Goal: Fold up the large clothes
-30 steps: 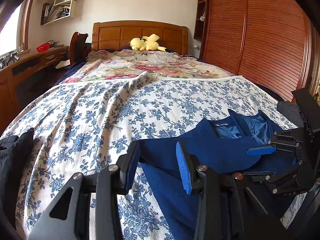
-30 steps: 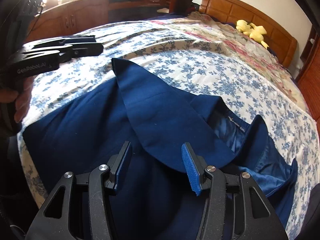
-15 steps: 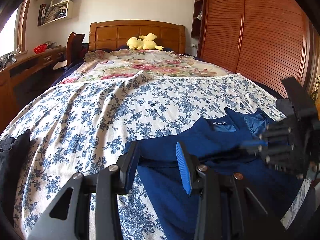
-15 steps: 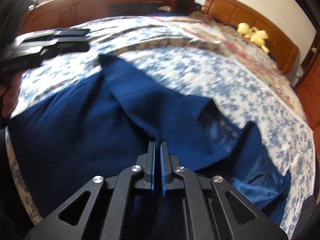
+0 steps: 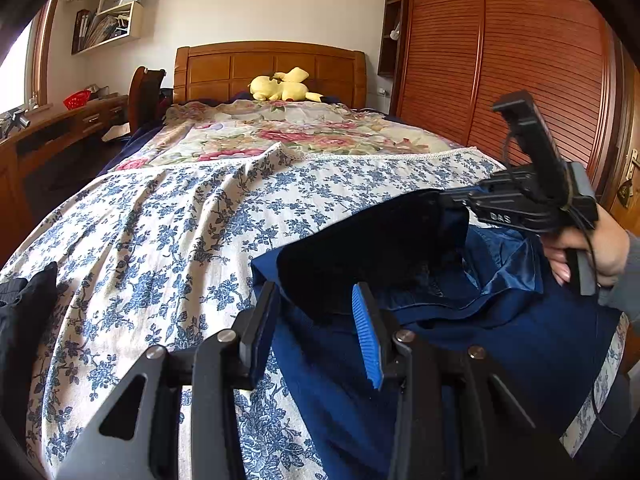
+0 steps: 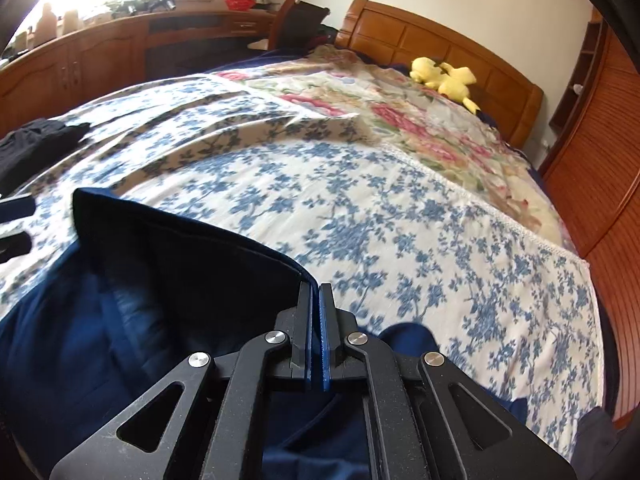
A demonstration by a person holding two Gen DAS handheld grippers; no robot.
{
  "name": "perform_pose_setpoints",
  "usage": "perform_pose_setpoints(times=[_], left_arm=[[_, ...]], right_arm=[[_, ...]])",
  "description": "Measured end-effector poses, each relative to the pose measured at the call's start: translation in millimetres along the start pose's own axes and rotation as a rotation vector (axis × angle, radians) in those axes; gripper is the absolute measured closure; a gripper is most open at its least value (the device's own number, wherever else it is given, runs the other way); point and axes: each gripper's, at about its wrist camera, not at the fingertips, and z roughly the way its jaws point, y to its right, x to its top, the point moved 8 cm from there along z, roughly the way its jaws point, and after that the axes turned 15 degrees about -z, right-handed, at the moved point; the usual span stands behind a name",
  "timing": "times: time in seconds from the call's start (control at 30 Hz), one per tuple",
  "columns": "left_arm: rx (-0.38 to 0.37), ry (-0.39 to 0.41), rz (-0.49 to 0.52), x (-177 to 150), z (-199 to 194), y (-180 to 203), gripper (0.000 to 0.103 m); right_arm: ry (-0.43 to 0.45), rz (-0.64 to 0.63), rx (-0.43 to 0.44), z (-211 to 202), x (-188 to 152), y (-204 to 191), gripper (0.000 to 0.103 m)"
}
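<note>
The right gripper (image 6: 315, 312), low at centre of its own view, has its jaws pinched together on the edge of a sleeve (image 6: 180, 248) of the navy jacket (image 6: 72, 340), holding that flap raised off the rest of the garment. In the left wrist view the same gripper sits at the right of the frame with a hand (image 5: 592, 248) around its handle. The left gripper (image 5: 316, 332), low at centre of its view, stands wide apart and grips nothing, with the jacket's left edge below it. The jacket lies at the lower part of both frames on the blue-flowered bedspread (image 5: 160, 220). A yellow plush toy (image 5: 282, 86) rests by the headboard (image 5: 272, 66), upper centre.
</note>
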Motion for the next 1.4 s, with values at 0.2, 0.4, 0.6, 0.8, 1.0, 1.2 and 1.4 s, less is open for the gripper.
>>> perform_pose_setpoints(times=[0.2, 0.4, 0.6, 0.8, 1.0, 1.2, 1.4], left_arm=[[-0.009, -0.016, 0.003, -0.5, 2.2, -0.8, 0.067], [-0.037, -0.032, 0.01, -1.7, 4.5, 5.1, 0.064], [-0.013, -0.025, 0.011, -1.3, 8.2, 6.3, 0.062], [-0.007, -0.022, 0.002, -1.6, 7.1, 3.3, 0.062], [-0.008, -0.023, 0.009, -3.1, 5.2, 3.3, 0.062], [-0.005, -0.017, 0.003, -1.1, 2.3, 0.7, 0.062], [-0.016, -0.027, 0.008, -3.1, 2.1, 3.6, 0.062]], right_arm=[[-0.01, 0.065, -0.046, 2.4, -0.3, 14.8, 0.077], [0.005, 0.107, -0.031, -15.2, -12.0, 21.1, 0.059], [0.014, 0.051, 0.111, -33.8, -31.0, -24.6, 0.059], [-0.003, 0.007, 0.232, -36.2, -43.2, -70.1, 0.059], [-0.061, 0.018, 0.235, -16.1, -49.7, -70.6, 0.059], [-0.099, -0.022, 0.271, 8.5, -46.0, -63.8, 0.103], [-0.051, -0.031, 0.166, 26.3, -3.0, -33.7, 0.103]])
